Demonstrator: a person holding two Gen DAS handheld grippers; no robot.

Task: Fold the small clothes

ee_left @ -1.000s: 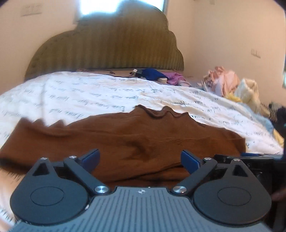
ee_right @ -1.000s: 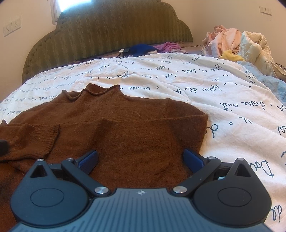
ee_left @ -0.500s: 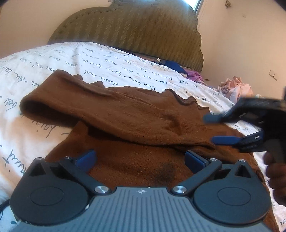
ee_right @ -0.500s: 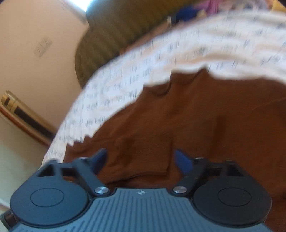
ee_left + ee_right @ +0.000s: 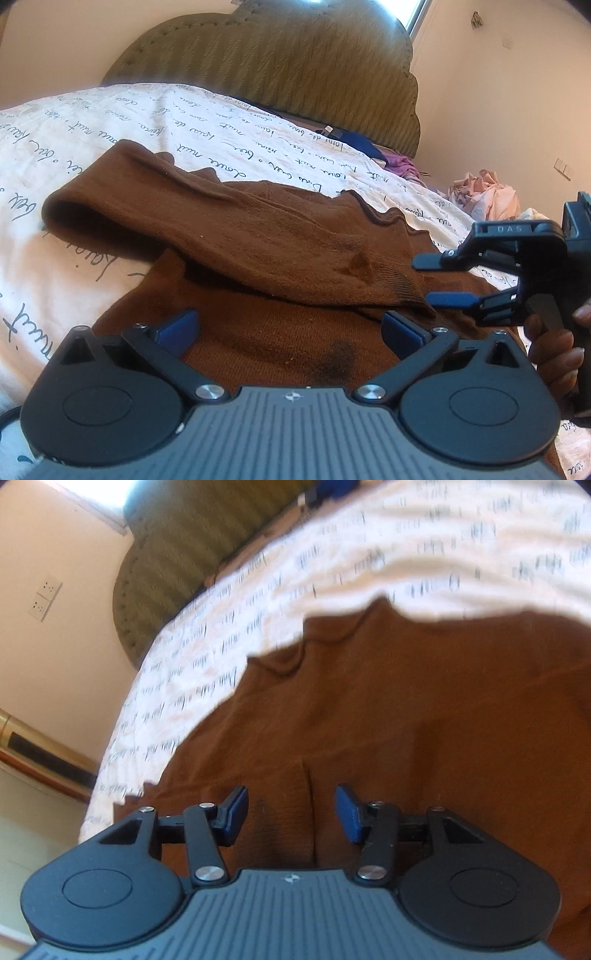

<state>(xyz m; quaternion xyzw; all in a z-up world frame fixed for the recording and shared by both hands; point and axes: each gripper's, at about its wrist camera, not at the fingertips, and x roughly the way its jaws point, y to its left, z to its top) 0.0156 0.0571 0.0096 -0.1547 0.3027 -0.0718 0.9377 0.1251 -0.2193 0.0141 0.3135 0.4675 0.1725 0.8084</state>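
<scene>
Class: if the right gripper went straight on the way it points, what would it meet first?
Probably the sleeve cuff, folded over the brown sweater; it lies between the right gripper's open fingers. Depth is unclear.

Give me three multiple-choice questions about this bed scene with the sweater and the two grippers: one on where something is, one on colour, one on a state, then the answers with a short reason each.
1. Where does the folded sleeve of the brown sweater lie?
A. Hanging off the headboard
B. Across the sweater's body
C. On the pile of clothes

2. What colour are the finger pads of the left gripper?
A. Blue
B. Red
C. White

3. How does the right gripper stand?
A. Shut on the sleeve cuff
B. Shut on the bedsheet
C. Open, with the sleeve cuff between its fingers

Answers:
1 B: the sleeve crosses the sweater's front on the script-printed bedsheet, with its cuff reaching the right gripper's fingers.
2 A: both pads show blue in the left wrist view.
3 C: a clear gap shows between the fingers, with brown knit in it.
</scene>
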